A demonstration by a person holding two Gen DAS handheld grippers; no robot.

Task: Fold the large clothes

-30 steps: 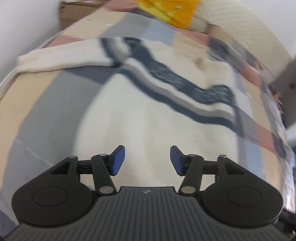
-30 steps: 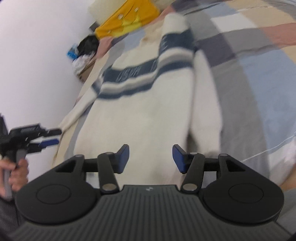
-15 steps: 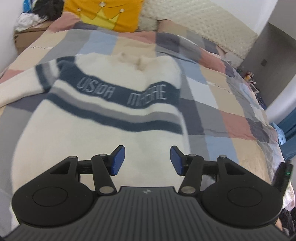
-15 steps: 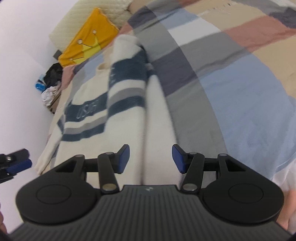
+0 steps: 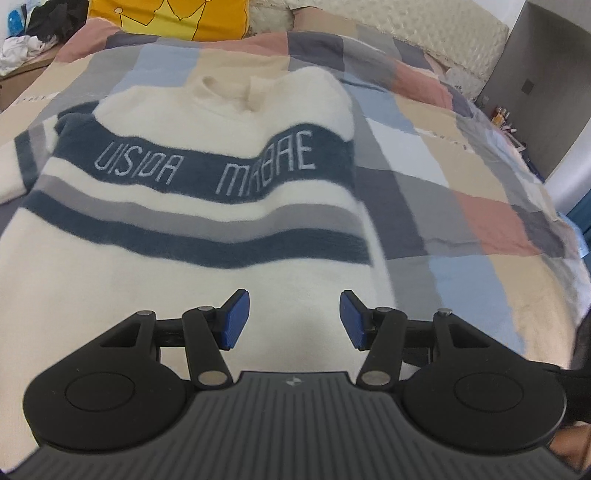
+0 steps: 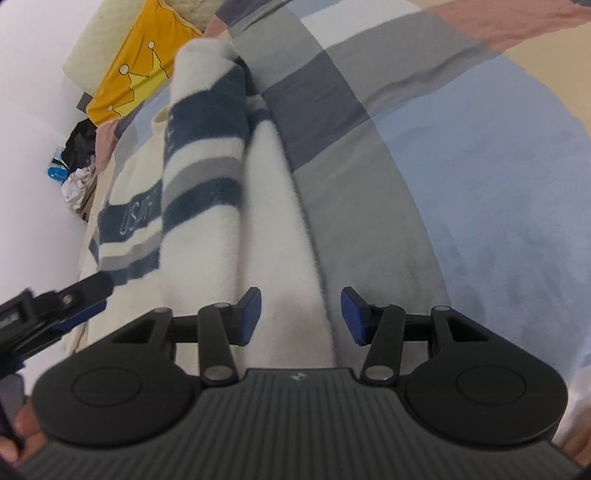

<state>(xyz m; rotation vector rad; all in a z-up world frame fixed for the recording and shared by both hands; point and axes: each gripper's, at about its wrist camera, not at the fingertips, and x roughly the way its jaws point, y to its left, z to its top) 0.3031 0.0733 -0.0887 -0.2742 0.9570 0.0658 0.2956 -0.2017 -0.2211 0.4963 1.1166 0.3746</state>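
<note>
Sweater (image 5: pixel 177 266) flat on patchwork bedspread (image 5: pixel 461 177), yellow pillow (image 5: pixel 166 16) beyond.

We see soft, even daylight with no hard shadows or glare. Fisheye distortion bends the bedspread (image 5: pixel 461 177) outward toward every edge. The sweater (image 5: pixel 166 280) smears with motion blur at its hem and sides, while its lettered band stays fairly readable.

Cream sweater (image 5: pixel 177 280) with navy and grey chest stripes and pale lettering, on a bedspread (image 5: pixel 461 177) checked in blue, grey, beige and pink; yellow pillow (image 5: pixel 166 16) with crown outline; blue gripper pads (image 5: pixel 236 319).
</note>
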